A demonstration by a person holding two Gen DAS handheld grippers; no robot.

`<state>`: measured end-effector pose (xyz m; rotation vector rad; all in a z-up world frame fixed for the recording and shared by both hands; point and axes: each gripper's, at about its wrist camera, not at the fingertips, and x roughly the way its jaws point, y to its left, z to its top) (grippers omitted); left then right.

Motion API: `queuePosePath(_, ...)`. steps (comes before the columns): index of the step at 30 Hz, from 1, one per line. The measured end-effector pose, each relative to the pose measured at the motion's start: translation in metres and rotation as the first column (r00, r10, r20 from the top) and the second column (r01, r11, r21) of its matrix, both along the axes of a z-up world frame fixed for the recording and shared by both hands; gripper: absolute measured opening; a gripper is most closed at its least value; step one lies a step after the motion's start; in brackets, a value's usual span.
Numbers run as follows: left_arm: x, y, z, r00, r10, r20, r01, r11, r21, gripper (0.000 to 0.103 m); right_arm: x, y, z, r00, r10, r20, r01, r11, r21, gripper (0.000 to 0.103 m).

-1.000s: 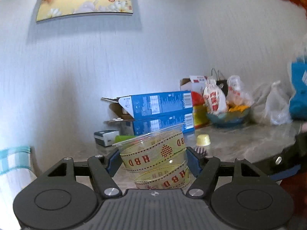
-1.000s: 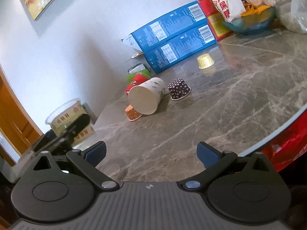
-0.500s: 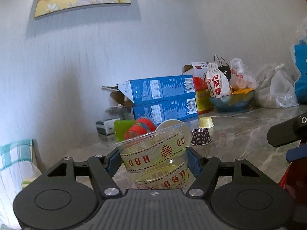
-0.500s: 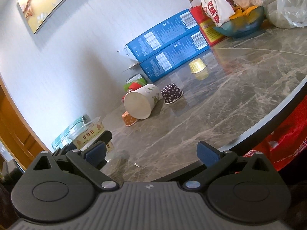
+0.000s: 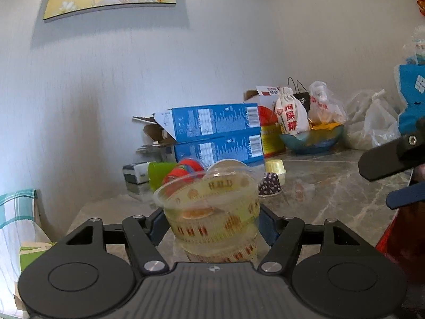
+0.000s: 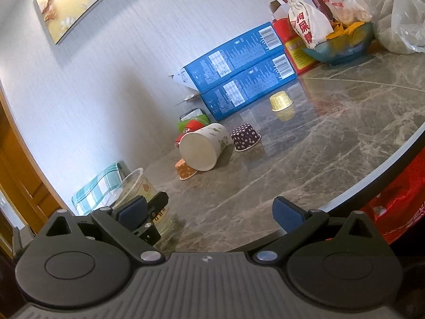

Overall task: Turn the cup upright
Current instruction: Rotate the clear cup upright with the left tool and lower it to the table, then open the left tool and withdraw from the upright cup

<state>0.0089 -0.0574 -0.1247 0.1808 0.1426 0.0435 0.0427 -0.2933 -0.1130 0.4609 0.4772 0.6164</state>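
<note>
My left gripper point(image 5: 212, 226) is shut on a clear plastic cup point(image 5: 212, 212) with a yellow "HBD" band. The cup stands mouth up, at or just above the marble table's near left edge; it also shows in the right wrist view point(image 6: 138, 188). My right gripper point(image 6: 209, 210) is open and empty over the table's front edge. A white paper cup point(image 6: 203, 146) lies on its side at mid table, mouth toward me.
Small baking cups stand mouth down: orange point(image 6: 184, 168), purple dotted point(image 6: 244, 137), yellow point(image 6: 280, 101). A red and a green cup point(image 6: 191, 125) lie behind the white cup. Blue boxes point(image 6: 239, 74), a bowl point(image 6: 342, 45) and plastic bags line the wall. The round marble table point(image 6: 332, 138) has open surface on the right.
My left gripper has lowered the clear cup toward the table's left edge and tilted down a little. My right gripper has drawn back slightly and stays open.
</note>
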Motion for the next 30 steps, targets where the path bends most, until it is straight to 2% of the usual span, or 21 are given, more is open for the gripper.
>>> queuePosePath(3, 0.000, 0.002, 0.002, 1.000, -0.013, -0.020, 0.012, 1.000, -0.005, 0.077, -0.001, 0.001, 0.001, 1.000, 0.000, 0.001, 0.000, 1.000, 0.000, 0.102)
queuePosePath(8, -0.001, 0.008, 0.004, 0.992, -0.076, -0.097, 0.073, 0.997, -0.037, 0.094, -0.003, 0.003, 0.002, 1.000, 0.001, 0.008, -0.001, 1.000, -0.009, 0.102)
queuePosePath(13, -0.025, 0.020, 0.002, 0.978, -0.146, -0.149, 0.132, 0.987, -0.096, 0.094, -0.010, 0.005, 0.008, 0.999, -0.016, 0.039, 0.017, 0.999, -0.033, 0.102)
queuePosePath(15, -0.044, 0.026, 0.003, 0.975, -0.163, -0.152, 0.145, 0.981, -0.127, 0.095, -0.017, 0.008, 0.013, 0.997, -0.034, 0.063, 0.038, 0.997, -0.064, 0.102)
queuePosePath(17, -0.064, 0.033, 0.007, 0.978, -0.146, -0.145, 0.126, 0.982, -0.143, 0.100, -0.029, 0.015, 0.018, 0.992, -0.058, 0.113, 0.071, 0.990, -0.122, 0.102)
queuePosePath(19, -0.079, 0.041, 0.015, 0.979, -0.123, -0.160, 0.099, 0.983, -0.152, 0.103, -0.047, 0.025, 0.023, 0.978, -0.082, 0.194, 0.118, 0.976, -0.181, 0.102)
queuePosePath(22, -0.087, 0.054, 0.031, 0.972, -0.081, -0.221, 0.045, 0.986, -0.160, 0.103, -0.069, 0.036, 0.024, 0.955, -0.105, 0.278, 0.175, 0.955, -0.240, 0.102)
queuePosePath(24, -0.088, 0.063, 0.048, 0.965, -0.081, -0.251, 0.038, 0.984, -0.172, 0.103, -0.077, 0.039, 0.029, 0.955, -0.090, 0.284, 0.170, 0.947, -0.273, 0.102)
queuePosePath(28, -0.094, 0.074, 0.081, 0.955, -0.113, -0.275, 0.055, 0.976, -0.209, 0.103, -0.085, 0.041, 0.047, 0.967, -0.076, 0.243, 0.155, 0.934, -0.323, 0.102)
queuePosePath(30, -0.097, 0.076, 0.090, 0.957, -0.103, -0.272, 0.046, 0.977, -0.209, 0.103, -0.088, 0.040, 0.056, 0.971, -0.069, 0.229, 0.146, 0.931, -0.335, 0.102)
